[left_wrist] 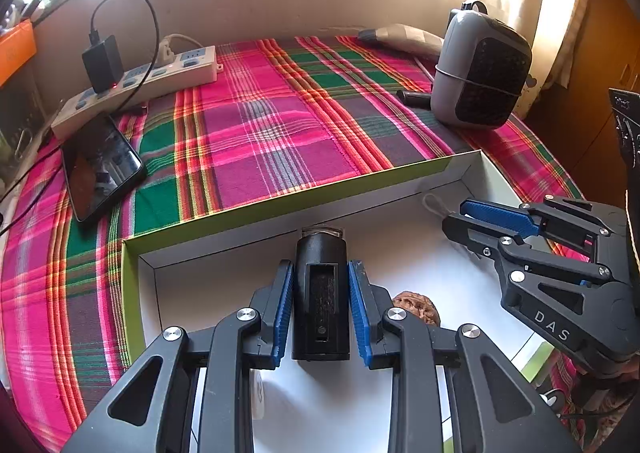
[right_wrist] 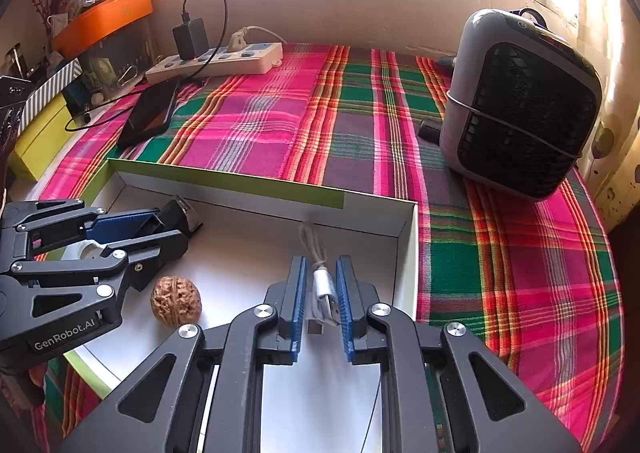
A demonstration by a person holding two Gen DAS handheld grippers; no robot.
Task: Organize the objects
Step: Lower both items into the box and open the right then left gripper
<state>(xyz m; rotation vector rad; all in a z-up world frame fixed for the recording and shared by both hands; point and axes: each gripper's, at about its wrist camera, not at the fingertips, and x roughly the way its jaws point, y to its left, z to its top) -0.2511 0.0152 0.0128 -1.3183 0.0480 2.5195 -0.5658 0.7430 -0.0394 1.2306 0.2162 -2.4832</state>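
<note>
Two hand-held grippers work side by side over a shallow white box (right_wrist: 408,245) with a lime-green outer wall, set on a bright plaid cloth (right_wrist: 520,273). Nearest the lens, the left gripper (left_wrist: 321,307) has its blue pads pressed against both sides of a black cylindrical device (left_wrist: 320,293), gripping it above the box floor. Just right of it a walnut (right_wrist: 176,303) rests on the white bottom, half hidden behind a finger in the left view. The right gripper (right_wrist: 322,299) is narrowed around a silver USB cable plug (right_wrist: 323,289), whose braided cord loops toward the box's far wall; whether the pads actually bite the plug cannot be told for certain, though they look closed on it.

The step in hand appears to be placing items inside the box: both pieces sit over its interior but look not yet released. The next move likely calls for lowering each to the floor and easing the jaws apart without nudging the walnut.

Beyond the box, a dark phone (left_wrist: 100,169) lies at far left beside a white power strip (left_wrist: 136,89) carrying a black charger (left_wrist: 102,63). At far right stands a grey portable fan (right_wrist: 520,105), with a small dark object just left of its base.
</note>
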